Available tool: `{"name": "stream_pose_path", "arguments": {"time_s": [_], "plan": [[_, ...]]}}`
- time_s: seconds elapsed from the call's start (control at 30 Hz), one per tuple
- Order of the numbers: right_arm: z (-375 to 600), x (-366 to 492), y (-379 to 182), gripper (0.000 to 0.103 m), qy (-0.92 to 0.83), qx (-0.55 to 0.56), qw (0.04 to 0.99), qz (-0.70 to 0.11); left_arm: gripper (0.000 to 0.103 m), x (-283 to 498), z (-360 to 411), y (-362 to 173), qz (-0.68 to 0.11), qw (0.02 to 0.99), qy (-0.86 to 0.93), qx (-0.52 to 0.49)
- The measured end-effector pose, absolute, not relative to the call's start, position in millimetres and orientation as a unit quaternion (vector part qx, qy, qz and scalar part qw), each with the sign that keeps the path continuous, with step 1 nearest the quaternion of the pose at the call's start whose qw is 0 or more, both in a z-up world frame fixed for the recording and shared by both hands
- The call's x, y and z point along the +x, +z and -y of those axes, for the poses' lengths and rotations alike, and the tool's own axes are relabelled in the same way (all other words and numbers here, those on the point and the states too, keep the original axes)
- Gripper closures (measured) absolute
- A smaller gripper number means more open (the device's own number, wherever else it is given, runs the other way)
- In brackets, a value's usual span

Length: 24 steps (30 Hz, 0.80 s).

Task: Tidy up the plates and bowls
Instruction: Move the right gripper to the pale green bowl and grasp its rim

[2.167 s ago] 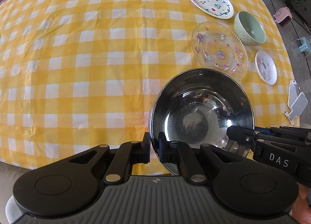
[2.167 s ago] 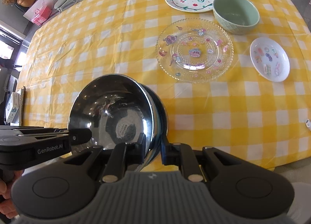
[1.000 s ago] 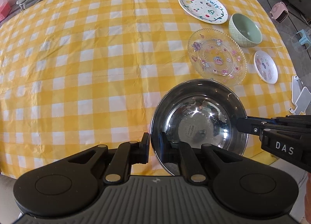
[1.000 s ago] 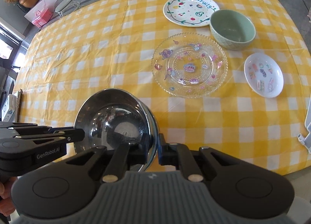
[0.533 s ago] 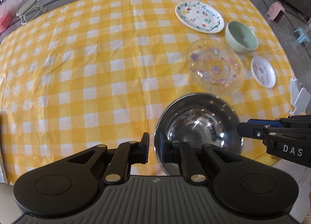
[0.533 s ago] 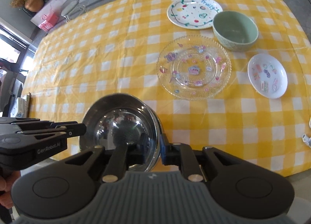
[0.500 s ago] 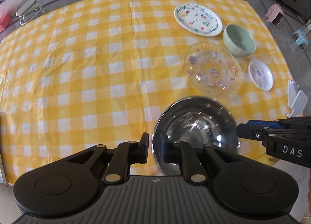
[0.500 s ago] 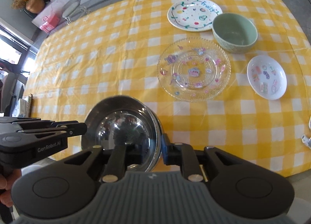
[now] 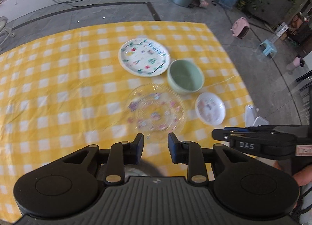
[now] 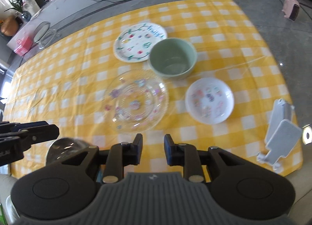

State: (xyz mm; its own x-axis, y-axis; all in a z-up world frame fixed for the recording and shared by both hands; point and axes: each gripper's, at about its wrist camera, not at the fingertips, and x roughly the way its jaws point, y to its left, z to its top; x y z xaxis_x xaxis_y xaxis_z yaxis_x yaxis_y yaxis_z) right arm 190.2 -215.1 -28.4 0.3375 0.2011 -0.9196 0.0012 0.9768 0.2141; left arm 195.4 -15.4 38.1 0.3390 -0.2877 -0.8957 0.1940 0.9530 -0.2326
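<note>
**Both grippers empty above the table edge**

Left gripper and right gripper hang with jaws parted, nothing between them. Steel bowl sits low beside the right one; glass plate, green bowl, painted plate and small white dish rest on the checked cloth.

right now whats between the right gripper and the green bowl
In the right wrist view, the clear glass plate lies between the right gripper and green bowl.

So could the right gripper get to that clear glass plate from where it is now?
Probably yes. The right gripper is open and empty, and the glass plate lies just ahead of its fingertips on the tablecloth, with nothing between them.
</note>
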Motion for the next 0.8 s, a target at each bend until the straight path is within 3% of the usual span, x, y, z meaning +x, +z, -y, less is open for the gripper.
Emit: {"name": "stream_pose_path", "arguments": {"time_s": [0.27, 0.43, 0.6, 0.67, 0.8], "plan": [[262, 239, -37, 0.065, 0.027, 0.108, 0.821, -0.559, 0.053, 248, 62, 26, -0.557, 0.815, -0.157, -0.034], [273, 273, -48, 0.064, 0.014, 0.123, 0.821, -0.557, 0.046, 286, 80, 7, -0.567, 0.811, -0.143, -0.026], [276, 304, -64, 0.065, 0.018, 0.137, 0.821, -0.555, 0.047, 318, 97, -22, -0.584, 0.801, -0.133, -0.015], [276, 316, -71, 0.066, 0.02, 0.149, 0.817, -0.557, 0.055, 328, 100, -34, -0.589, 0.798, -0.129, -0.018], [272, 337, -88, 0.072, 0.014, 0.146, 0.814, -0.562, 0.06, 346, 101, -55, -0.596, 0.794, -0.118, -0.022]]}}
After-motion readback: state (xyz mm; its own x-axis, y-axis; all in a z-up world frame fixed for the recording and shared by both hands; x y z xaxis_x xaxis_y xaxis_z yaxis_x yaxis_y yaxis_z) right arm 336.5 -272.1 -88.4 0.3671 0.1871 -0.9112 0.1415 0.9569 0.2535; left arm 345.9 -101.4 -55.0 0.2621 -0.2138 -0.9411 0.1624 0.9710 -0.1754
